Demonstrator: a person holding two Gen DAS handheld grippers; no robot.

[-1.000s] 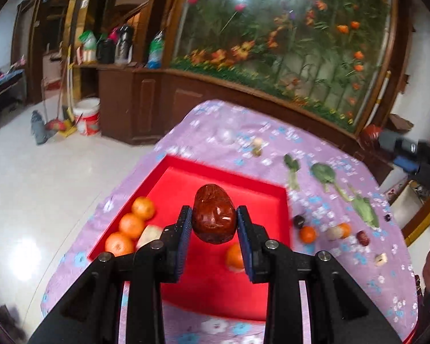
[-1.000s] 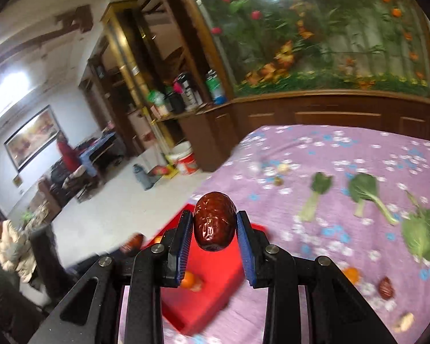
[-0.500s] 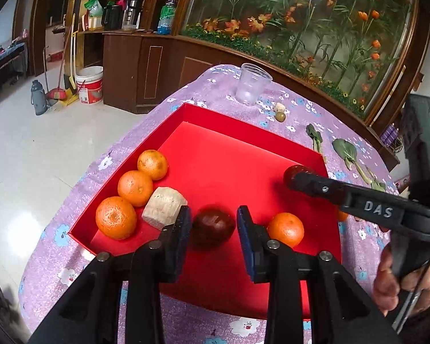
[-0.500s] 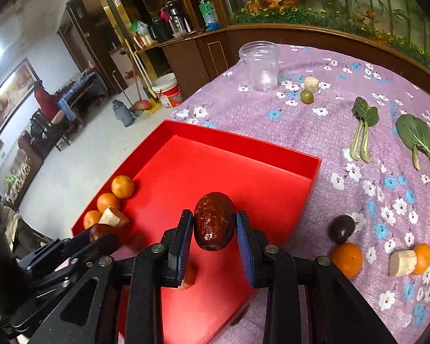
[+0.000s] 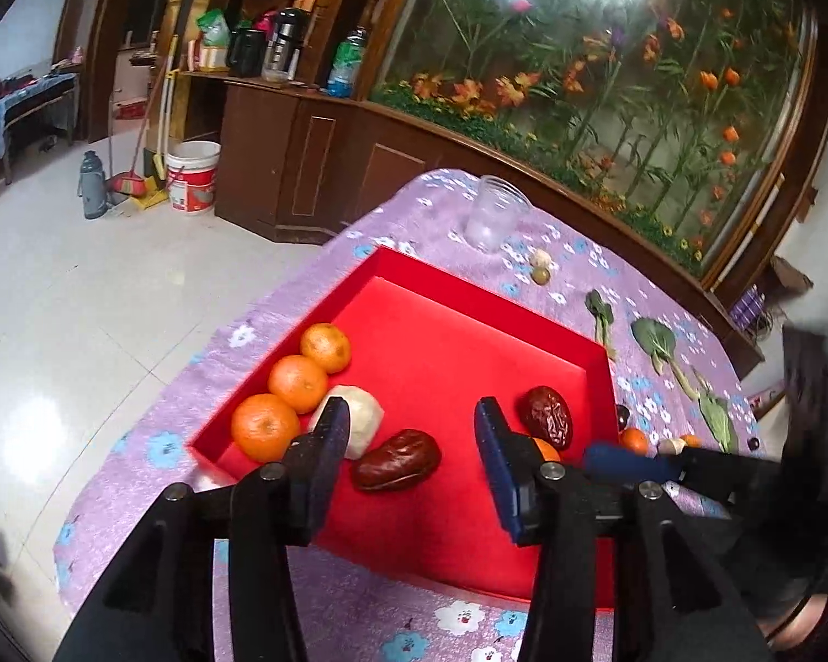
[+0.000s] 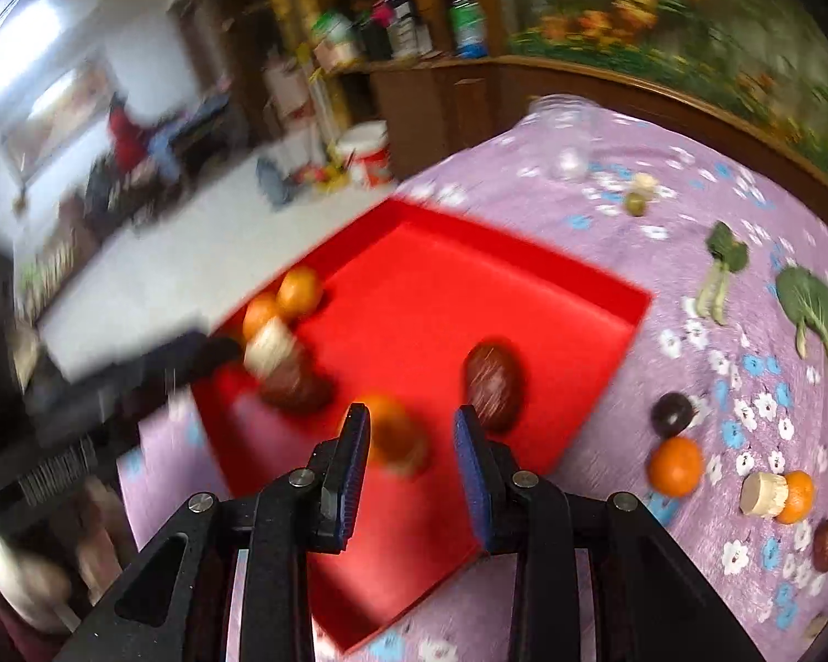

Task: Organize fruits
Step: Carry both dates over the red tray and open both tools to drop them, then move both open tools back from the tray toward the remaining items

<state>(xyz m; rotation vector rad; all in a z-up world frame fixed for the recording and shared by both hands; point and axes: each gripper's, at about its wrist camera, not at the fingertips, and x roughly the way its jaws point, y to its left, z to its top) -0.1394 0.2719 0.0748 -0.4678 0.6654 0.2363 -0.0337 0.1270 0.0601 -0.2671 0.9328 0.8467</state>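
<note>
My left hand-held gripper (image 5: 411,436) hangs over the red tray (image 5: 469,331) with its jaws opening; a red date (image 5: 397,460) lies on the tray floor below the gap, touched by neither pad. My right hand-held gripper (image 6: 411,449) is empty, jaws apart, above an orange (image 6: 394,433) in the tray. A second date (image 6: 492,380) lies near the tray's right wall. 3 oranges (image 5: 298,383) line the left wall. More fruit (image 6: 676,466) sits on the table (image 6: 607,209), right of the tray.
</note>
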